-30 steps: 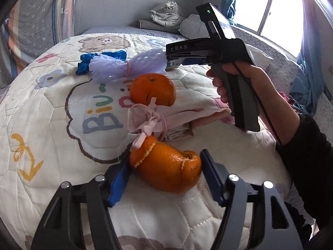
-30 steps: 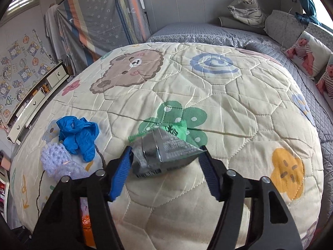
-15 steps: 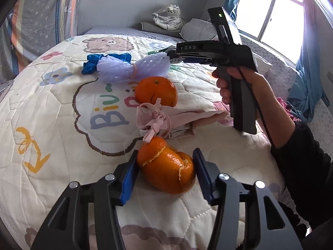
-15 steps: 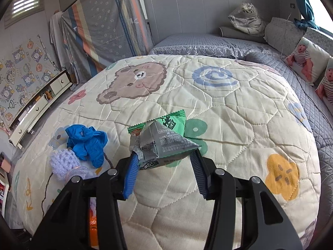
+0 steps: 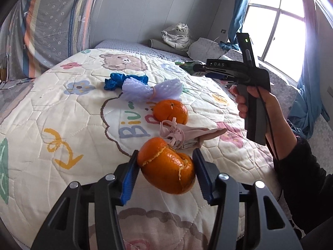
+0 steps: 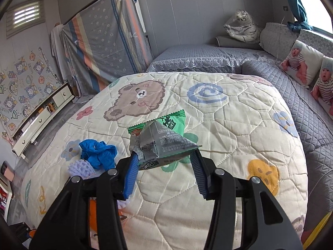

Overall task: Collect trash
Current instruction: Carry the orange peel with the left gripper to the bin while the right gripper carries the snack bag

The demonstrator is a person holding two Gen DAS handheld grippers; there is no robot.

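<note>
The left gripper [image 5: 165, 171] has its jaws clamped on a split orange peel [image 5: 167, 166], held just above the cartoon-print quilt [image 5: 62, 125] on the bed. Beyond it lie a pink cloth bundle [image 5: 187, 135], a whole orange [image 5: 170, 111], a lilac foam net [image 5: 152, 88] and a crumpled blue glove [image 5: 116, 81]. The right gripper [image 6: 164, 166], held in a hand [image 5: 256, 102], has its jaws closed on a green-and-silver snack wrapper [image 6: 164, 141], raised clear of the quilt.
</note>
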